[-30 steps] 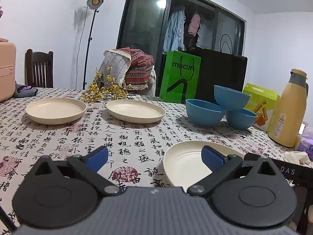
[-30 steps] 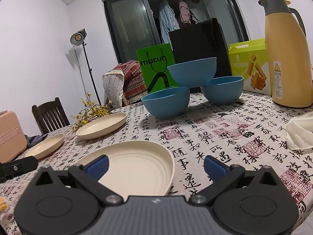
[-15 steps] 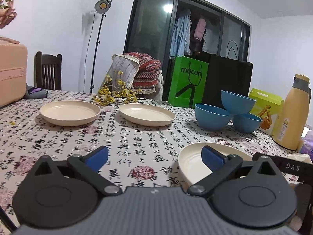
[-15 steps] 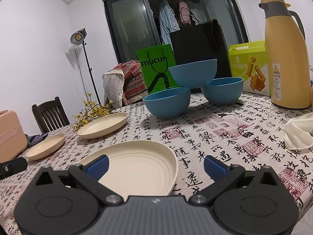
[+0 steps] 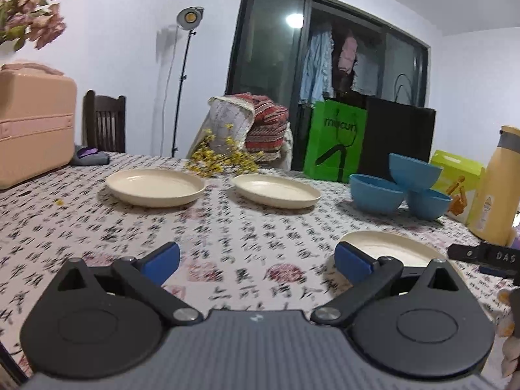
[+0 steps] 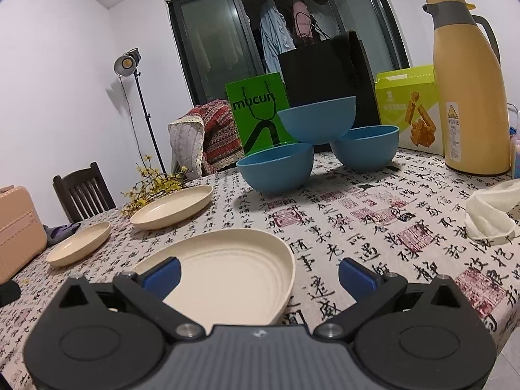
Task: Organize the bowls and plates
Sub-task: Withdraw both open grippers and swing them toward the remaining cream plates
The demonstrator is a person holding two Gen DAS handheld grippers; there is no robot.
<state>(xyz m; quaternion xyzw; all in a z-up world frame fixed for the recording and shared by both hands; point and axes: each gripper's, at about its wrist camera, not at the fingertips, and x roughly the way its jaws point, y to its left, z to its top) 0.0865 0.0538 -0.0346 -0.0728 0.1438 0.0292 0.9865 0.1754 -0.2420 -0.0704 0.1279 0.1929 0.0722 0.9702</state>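
**Left gripper has swung left; both grippers wide open over the table**

Since the earlier pictures, the left gripper [image 5: 256, 258] has turned to the left — the pink case [image 5: 34, 126] now looks big at the left edge, and the near cream plate [image 5: 388, 248] has slid to the right of its view. The right gripper [image 6: 259, 271] has hardly moved. Both have their blue fingers far apart and hold nothing.

From left to right on the cloth with black writing [image 5: 227, 227]: a round cream plate [image 5: 155, 186], a second cream plate [image 5: 276, 190], then three blue bowls [image 5: 401, 186] — one sits tilted on top of the other two. The near cream plate lies just in front of the right gripper, its rim between the open fingers.

A bunch of yellow flowers [image 5: 221, 159] lies behind the two far plates. A green paper bag [image 5: 336, 138] and a black bag [image 6: 325, 68] stand behind the bowls. A tall yellow jug [image 6: 468, 87] stands at the right, with a white cloth [image 6: 490, 208] near it.
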